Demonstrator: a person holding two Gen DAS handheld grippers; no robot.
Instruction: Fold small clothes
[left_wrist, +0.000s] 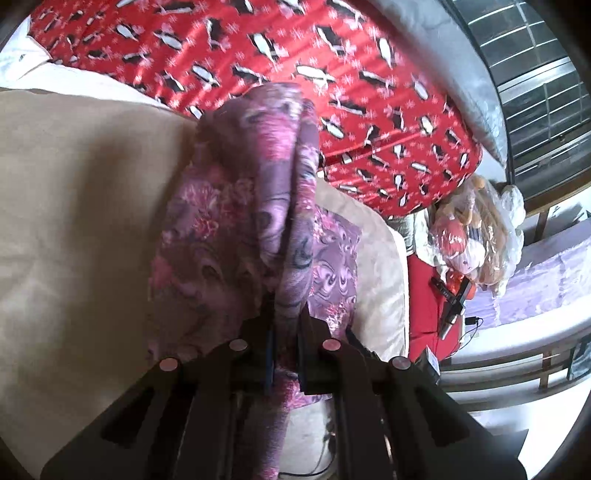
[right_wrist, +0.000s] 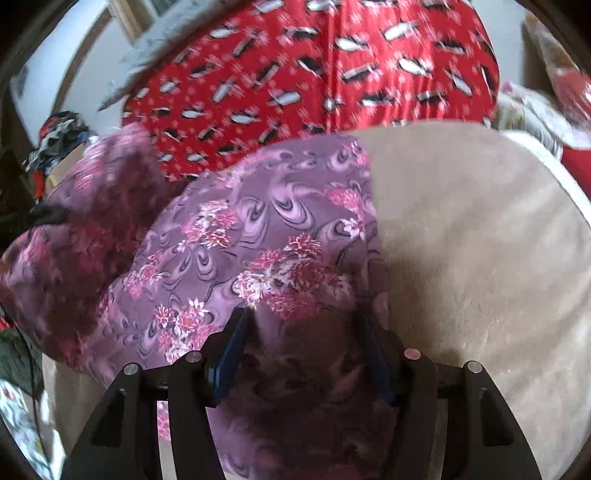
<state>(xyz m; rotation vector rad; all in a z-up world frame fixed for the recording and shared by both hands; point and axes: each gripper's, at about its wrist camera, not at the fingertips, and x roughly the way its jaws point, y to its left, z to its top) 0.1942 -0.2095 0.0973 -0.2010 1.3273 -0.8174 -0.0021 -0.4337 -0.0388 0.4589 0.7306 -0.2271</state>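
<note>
A purple cloth with pink flowers (left_wrist: 236, 206) hangs bunched in a fold from my left gripper (left_wrist: 284, 325), which is shut on it above the beige blanket (left_wrist: 74, 192). In the right wrist view the same cloth (right_wrist: 240, 236) lies partly spread over the beige blanket (right_wrist: 480, 240). My right gripper (right_wrist: 303, 328) has its jaws apart with a fold of the cloth between and over the fingers; whether it grips is unclear. The cloth's left end is lifted and blurred.
A red quilt with a penguin print (left_wrist: 295, 74) lies behind the beige blanket, also in the right wrist view (right_wrist: 314, 74). A plastic bag with toys (left_wrist: 476, 229) and a lilac bed (left_wrist: 554, 280) are at right. Window bars (left_wrist: 535, 74) are beyond.
</note>
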